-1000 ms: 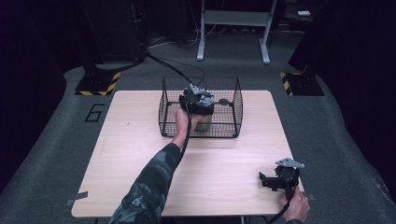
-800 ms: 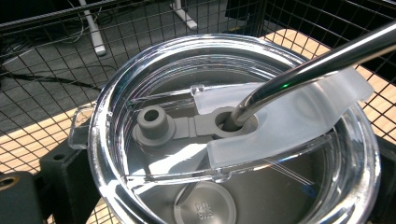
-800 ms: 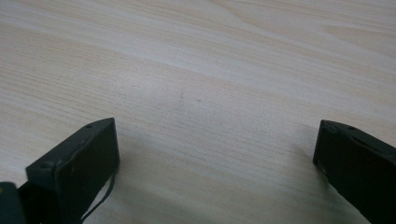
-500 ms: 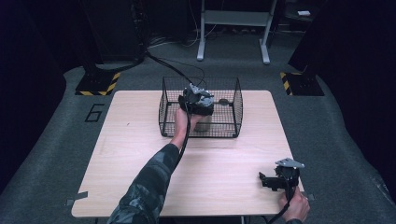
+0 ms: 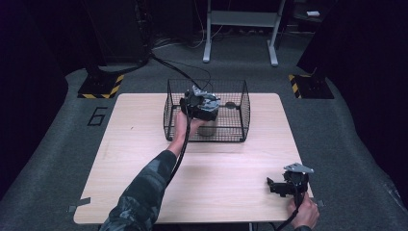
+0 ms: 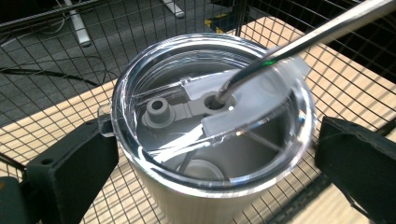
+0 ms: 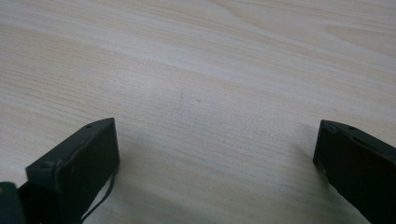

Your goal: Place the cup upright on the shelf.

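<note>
Left gripper (image 5: pixel 208 111) is reached into the wire basket (image 5: pixel 243 110) at the far middle of the table (image 5: pixel 144 154). Its jaws are spread either side of a steel tumbler (image 6: pixel 205 186), left jaw touching the wall, right jaw just clear, so not clamped. Tumbler is seen upright inside the basket, clear lid (image 6: pixel 210 116) on, metal straw (image 6: pixel 299 42) through it. Right gripper (image 5: pixel 276 186) is held low over the near right corner, jaws wide apart, nothing gripped.
</note>
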A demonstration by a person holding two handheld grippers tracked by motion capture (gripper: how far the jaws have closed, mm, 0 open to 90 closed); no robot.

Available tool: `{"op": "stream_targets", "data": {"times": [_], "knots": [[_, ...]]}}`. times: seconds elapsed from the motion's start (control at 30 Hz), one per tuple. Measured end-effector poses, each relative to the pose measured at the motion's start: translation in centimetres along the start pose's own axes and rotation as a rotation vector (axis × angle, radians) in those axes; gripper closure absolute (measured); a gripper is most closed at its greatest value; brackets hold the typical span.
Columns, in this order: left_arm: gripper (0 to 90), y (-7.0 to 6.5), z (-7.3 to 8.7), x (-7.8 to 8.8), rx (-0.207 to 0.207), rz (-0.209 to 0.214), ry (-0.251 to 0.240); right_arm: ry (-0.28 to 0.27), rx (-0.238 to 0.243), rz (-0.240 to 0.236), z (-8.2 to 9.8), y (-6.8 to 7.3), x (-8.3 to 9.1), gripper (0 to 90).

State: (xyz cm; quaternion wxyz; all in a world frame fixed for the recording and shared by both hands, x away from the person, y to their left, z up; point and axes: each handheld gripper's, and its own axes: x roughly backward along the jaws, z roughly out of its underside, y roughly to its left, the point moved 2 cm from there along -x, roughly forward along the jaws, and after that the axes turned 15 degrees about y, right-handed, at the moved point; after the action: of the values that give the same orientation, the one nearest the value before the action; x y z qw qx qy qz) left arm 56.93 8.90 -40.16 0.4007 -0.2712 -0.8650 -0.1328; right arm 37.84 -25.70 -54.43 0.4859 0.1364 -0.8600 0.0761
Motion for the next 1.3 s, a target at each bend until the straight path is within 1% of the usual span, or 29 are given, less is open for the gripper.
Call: {"op": "stream_targets", "data": {"times": [0.13,0.2,0.27,0.33,0.37,0.4,0.5,0.57,0.6,0.67,0.7,0.73,0.77,0.8,0.83,0.87,0.97,1.0,1.03,1.1,1.13,1.2,1.23,1.3], "knots": [[0.0,0.0,0.2,0.7,0.004,0.002,0.005,-0.001,0.001,0.001,0.0,0.0,0.0,0.0],[0.2,0.1,0.2,1.1,-0.001,0.02,0.018,-0.001,0.002,0.001,0.0,0.0,0.0,0.0],[0.0,0.2,0.3,1.7,-0.01,0.012,0.013,0.0,0.0,0.0,0.0,0.0,0.0,0.0],[0.1,0.2,0.2,2.3,-0.016,0.026,0.029,0.0,0.0,0.0,0.0,0.0,0.0,0.0],[0.1,0.2,0.2,2.4,-0.023,0.019,0.017,0.0,0.0,0.0,0.0,0.0,0.0,0.0],[0.0,0.2,0.1,2.7,-0.037,0.026,0.021,0.0,0.0,0.0,0.0,0.0,0.0,0.0],[0.0,0.1,0.3,3.3,-0.03,0.043,0.024,0.0,0.0,0.0,0.0,0.0,0.0,0.0],[0.0,0.1,0.7,3.9,-0.04,0.048,0.035,0.001,0.0,-0.001,0.0,0.0,0.0,0.0],[0.0,0.0,0.9,4.3,-0.029,0.053,0.037,-0.001,0.001,0.0,0.0,0.0,0.0,0.0],[0.0,0.1,1.2,4.9,-0.048,0.05,0.046,0.001,0.0,-0.001,0.0,0.0,0.0,0.0],[0.0,0.1,1.3,5.2,-0.043,0.049,0.038,0.001,0.0,-0.001,0.0,0.0,0.0,0.0],[0.0,0.2,1.5,5.6,-0.049,0.05,0.038,0.001,0.0,0.0,0.0,0.0,0.0,0.0],[0.0,0.3,1.6,6.2,-0.063,0.05,0.049,0.0,0.0,-0.001,0.0,0.0,0.0,0.0],[0.0,0.3,1.8,6.8,-0.062,0.05,0.034,0.0,0.0,0.0,0.0,0.0,0.0,0.0],[0.0,0.4,2.0,7.2,-0.064,0.05,0.03,0.0,0.0,-0.001,0.0,0.0,0.0,0.0],[0.0,0.5,2.2,7.7,-0.08,0.051,0.037,0.0,0.0,0.0,0.0,0.0,0.0,0.0],[0.0,0.6,2.9,8.7,-0.081,0.056,0.027,0.0,0.0,-0.001,0.0,0.0,0.0,0.0],[0.0,0.7,3.2,9.2,-0.095,0.058,0.038,0.001,0.0,-0.001,0.0,0.0,0.0,0.0],[0.0,0.7,3.5,9.5,-0.095,0.057,0.034,0.001,0.0,0.0,0.0,0.0,0.0,0.0],[0.0,0.8,4.2,10.3,-0.108,0.044,0.035,0.001,0.0,0.0,0.0,0.0,0.0,0.0],[0.0,0.9,4.5,10.7,-0.102,0.044,0.03,0.001,0.0,-0.001,0.0,0.0,0.0,0.0],[0.0,1.3,5.3,11.6,-0.112,0.035,0.036,0.001,0.0,-0.001,0.0,0.0,0.0,0.0],[0.0,1.5,5.6,11.9,-0.105,0.032,0.028,0.001,0.0,-0.001,0.0,0.0,0.0,0.0],[0.0,2.1,6.8,12.9,-0.096,0.026,0.022,0.001,0.0,0.0,0.0,0.0,0.0,0.0]]}}
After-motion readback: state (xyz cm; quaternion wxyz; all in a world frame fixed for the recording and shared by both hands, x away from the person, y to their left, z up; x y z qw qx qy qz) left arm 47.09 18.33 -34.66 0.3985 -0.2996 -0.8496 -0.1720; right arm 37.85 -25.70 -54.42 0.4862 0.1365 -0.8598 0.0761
